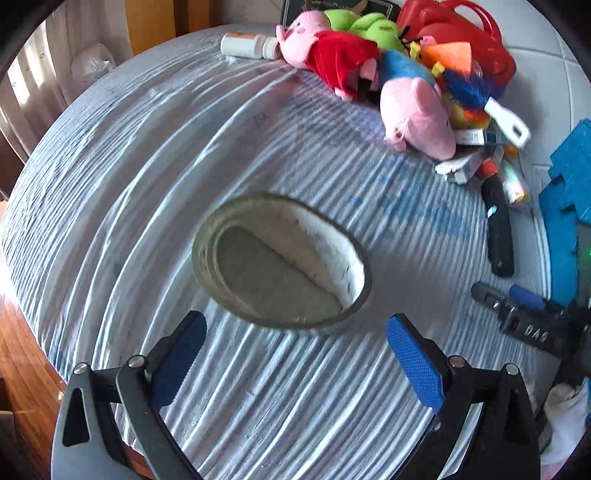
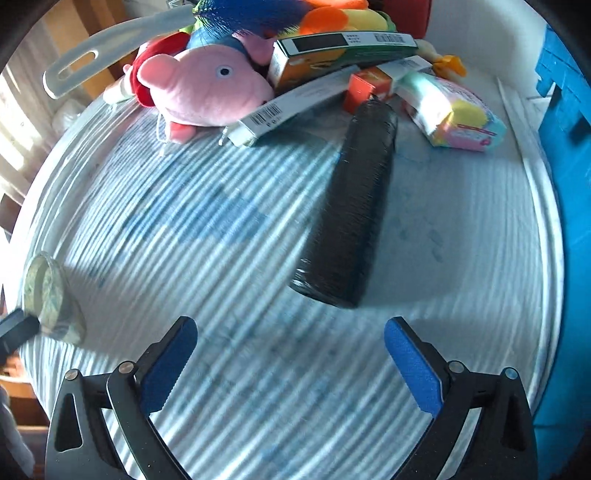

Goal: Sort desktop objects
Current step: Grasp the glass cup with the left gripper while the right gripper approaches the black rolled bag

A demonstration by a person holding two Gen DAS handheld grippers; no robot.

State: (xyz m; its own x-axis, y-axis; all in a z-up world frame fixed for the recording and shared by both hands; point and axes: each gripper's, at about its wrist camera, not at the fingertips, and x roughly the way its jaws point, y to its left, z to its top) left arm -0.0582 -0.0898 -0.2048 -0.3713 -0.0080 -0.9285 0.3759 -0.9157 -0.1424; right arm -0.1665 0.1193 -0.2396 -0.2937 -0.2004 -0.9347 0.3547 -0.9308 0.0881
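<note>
A roll of tape (image 1: 282,260) with a grey-green rim lies on the striped tablecloth, just ahead of my left gripper (image 1: 295,354), which is open with nothing between its blue pads. The same roll of tape (image 2: 50,299) shows at the far left of the right wrist view, beside a dark fingertip of the other gripper. My right gripper (image 2: 290,356) is open above the cloth, a short way before a black cylinder (image 2: 349,221) that lies on its side. The black cylinder (image 1: 498,229) also appears at the right of the left wrist view.
A heap of pink pig plush toys (image 2: 207,88), cardboard boxes (image 2: 332,51), a pastel packet (image 2: 454,110) and a white brush handle (image 2: 92,55) fills the far side. A white bottle (image 1: 247,45), a red case (image 1: 461,33) and a blue crate (image 2: 565,147) stand around. The table edge (image 1: 33,332) drops off left.
</note>
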